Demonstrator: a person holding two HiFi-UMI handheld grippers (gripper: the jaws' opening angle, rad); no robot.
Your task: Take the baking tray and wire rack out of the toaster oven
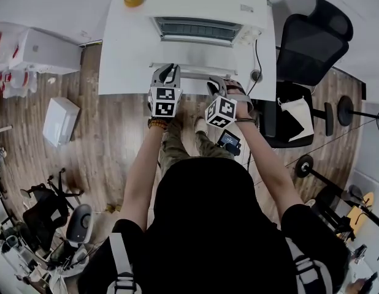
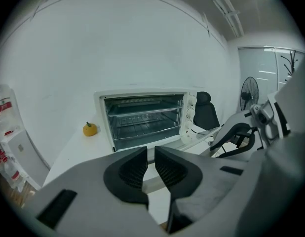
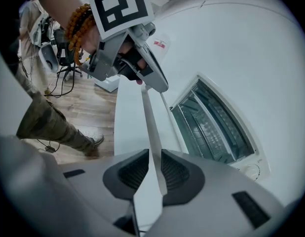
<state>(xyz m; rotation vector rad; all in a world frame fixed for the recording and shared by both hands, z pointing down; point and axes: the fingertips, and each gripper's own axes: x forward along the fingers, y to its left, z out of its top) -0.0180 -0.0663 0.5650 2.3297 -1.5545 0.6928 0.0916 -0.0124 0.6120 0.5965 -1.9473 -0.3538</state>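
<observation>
One view only, right gripper view: right gripper (image 3: 153, 156) clamps door handle (image 3: 150, 125).

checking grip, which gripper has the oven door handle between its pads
The right gripper: the oven door handle runs between its pads; the left gripper pinches nothing.

A white worktop (image 1: 125, 54) lies beneath and ahead of the left tool (image 1: 167, 73) and the right tool (image 1: 218, 84). A small orange fruit (image 2: 90, 129) sits on it, well ahead and left of the left tool. A black office chair (image 1: 312, 38) stands to the right of the right tool, with a standing fan (image 2: 248, 92) beyond it. A white box (image 1: 61, 121) rests on the wooden floor (image 1: 110, 152), well left of the left tool.
</observation>
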